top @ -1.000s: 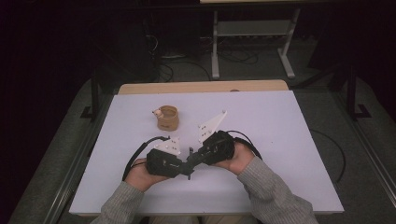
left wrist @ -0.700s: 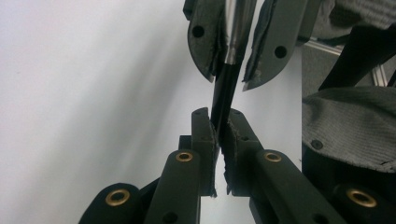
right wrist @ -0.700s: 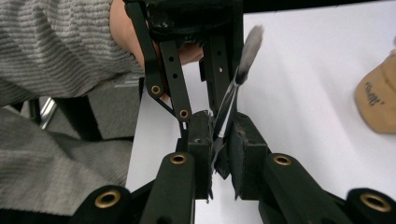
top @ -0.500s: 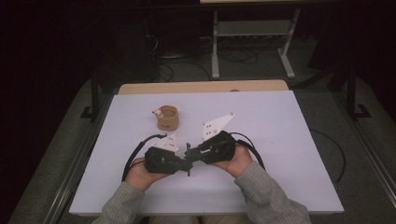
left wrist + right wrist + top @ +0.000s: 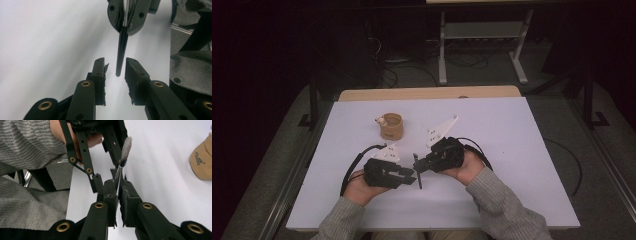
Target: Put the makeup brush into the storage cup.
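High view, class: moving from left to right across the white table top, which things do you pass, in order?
Left gripper → tan holder → thin black brush → right gripper.

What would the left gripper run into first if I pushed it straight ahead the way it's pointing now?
Most likely the thin black brush held by the right gripper. Its handle tip hangs between the left gripper's open, just-widened pads. Straight on, the right gripper's jaws come next; depth is hard to judge.

text: dark print, unreadable | on: tan holder [image 5: 202, 161]
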`<state>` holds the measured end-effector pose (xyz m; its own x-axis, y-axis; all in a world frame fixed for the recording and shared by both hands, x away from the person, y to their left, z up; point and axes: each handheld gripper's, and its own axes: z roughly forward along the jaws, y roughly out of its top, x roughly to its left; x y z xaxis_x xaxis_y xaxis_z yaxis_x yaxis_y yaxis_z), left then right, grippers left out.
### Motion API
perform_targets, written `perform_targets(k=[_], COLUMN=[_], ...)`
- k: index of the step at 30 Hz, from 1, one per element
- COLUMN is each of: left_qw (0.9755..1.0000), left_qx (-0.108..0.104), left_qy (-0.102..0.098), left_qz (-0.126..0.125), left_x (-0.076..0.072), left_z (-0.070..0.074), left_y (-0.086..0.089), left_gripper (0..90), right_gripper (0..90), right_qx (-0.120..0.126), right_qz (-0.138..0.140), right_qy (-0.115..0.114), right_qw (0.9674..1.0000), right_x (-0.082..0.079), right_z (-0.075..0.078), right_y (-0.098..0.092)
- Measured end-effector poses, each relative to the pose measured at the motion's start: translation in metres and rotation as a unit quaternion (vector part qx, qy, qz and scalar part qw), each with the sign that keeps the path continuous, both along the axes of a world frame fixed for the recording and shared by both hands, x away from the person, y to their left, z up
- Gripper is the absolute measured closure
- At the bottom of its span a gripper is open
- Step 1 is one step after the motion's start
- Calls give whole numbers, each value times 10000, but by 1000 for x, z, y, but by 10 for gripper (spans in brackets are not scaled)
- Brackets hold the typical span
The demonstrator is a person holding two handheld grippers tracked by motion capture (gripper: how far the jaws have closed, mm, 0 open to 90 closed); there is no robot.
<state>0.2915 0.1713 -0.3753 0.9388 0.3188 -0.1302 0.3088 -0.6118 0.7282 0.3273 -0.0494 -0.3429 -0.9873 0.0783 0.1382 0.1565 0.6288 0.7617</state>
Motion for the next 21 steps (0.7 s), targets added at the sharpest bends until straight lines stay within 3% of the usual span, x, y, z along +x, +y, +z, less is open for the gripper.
perform_targets(k=[3, 7, 12, 20, 21], left_qw=[9999, 9994, 9993, 9987, 9986], left_qx=[74, -38, -1, 46, 60], left_qy=[-93, -144, -210, -193, -188], left_qz=[117, 297, 307, 472, 493], left_x=[0, -1, -3, -5, -5], left_z=[0, 2, 1, -3, -4], left_y=[5, 12, 21, 31, 31], left_gripper=[665, 647, 626, 606, 604], right_gripper=[830, 830, 830, 831, 831], right_qx=[-96, -215, -257, -317, -375], right_qz=[7, -29, -82, -186, -262], right_qy=[30, 51, 156, 124, 213], right_qw=[9999, 9998, 9995, 9992, 9987], right_x=[3, 7, 13, 24, 23], right_z=[1, 4, 4, 7, 8], right_y=[1, 0, -1, -4, -5])
